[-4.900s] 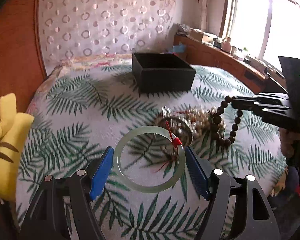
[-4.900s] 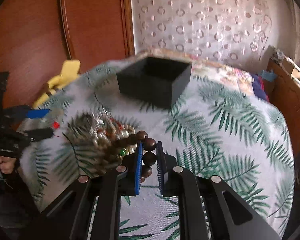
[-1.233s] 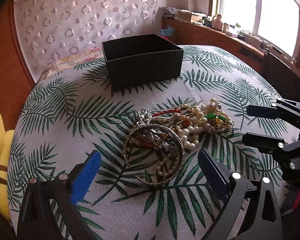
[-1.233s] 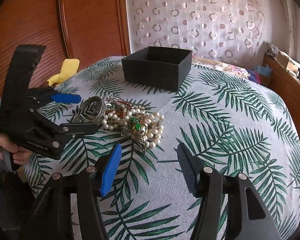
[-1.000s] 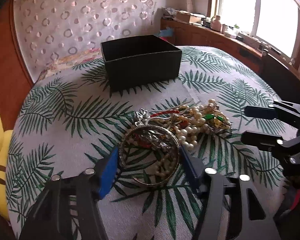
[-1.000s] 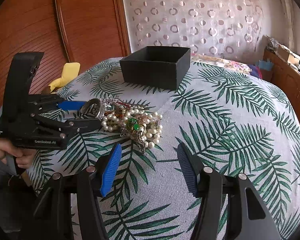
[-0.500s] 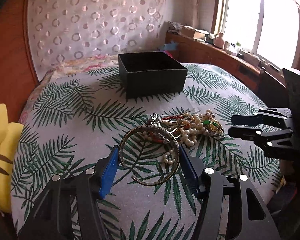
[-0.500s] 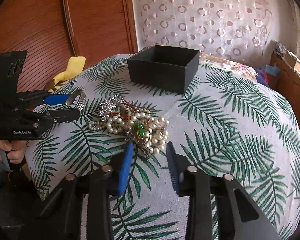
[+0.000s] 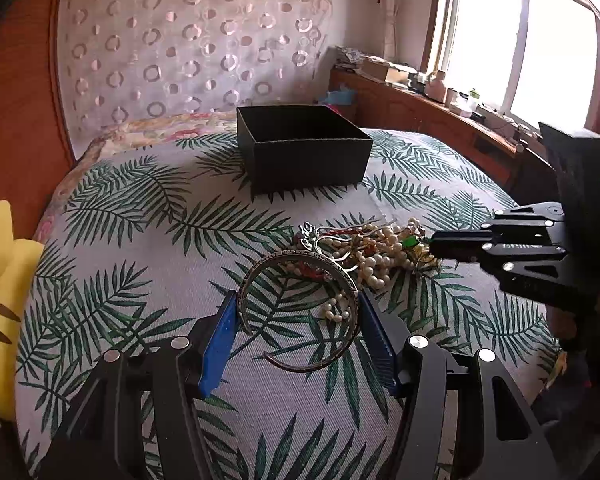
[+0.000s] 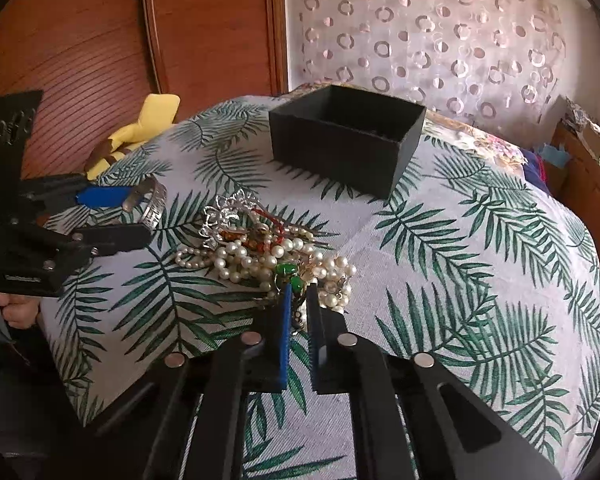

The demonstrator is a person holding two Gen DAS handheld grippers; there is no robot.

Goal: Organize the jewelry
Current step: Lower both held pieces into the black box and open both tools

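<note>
- One black box point(image 9: 304, 148) is sitting open-topped on the palm-leaf bedspread point(image 9: 132, 216); it's the landmark here. What's inside can't be made out.
- One jewelry pile point(image 10: 268, 256) is lying on the bedspread nearer the cameras than the box, well apart from it: pearl strands, a silver filigree piece, red bits, green stones. Too tangled to count the strands.
- One silver bangle point(image 9: 298, 312) is being held by the left tool point(image 9: 298, 328), nearer still than the pile; jaws are standing abt half open, both blue pads pressing on the bangle's outer sides. In the right wrist view the bangle looks to be riding above the cloth.
- Right tool point(image 10: 299, 312) is sitting at the pile's near edge, on the side away from the box. Its jaws have just been closing & are now nearly together, pinching a small piece w/ green stones point(image 10: 290, 276) at the edge of the pile.
- One yellow plush toy point(image 9: 0, 288) is lying at the bed's edge, left of the box in the left wrist view.
- 2 tools, 1 box, 1 bangle, 1 pile.
</note>
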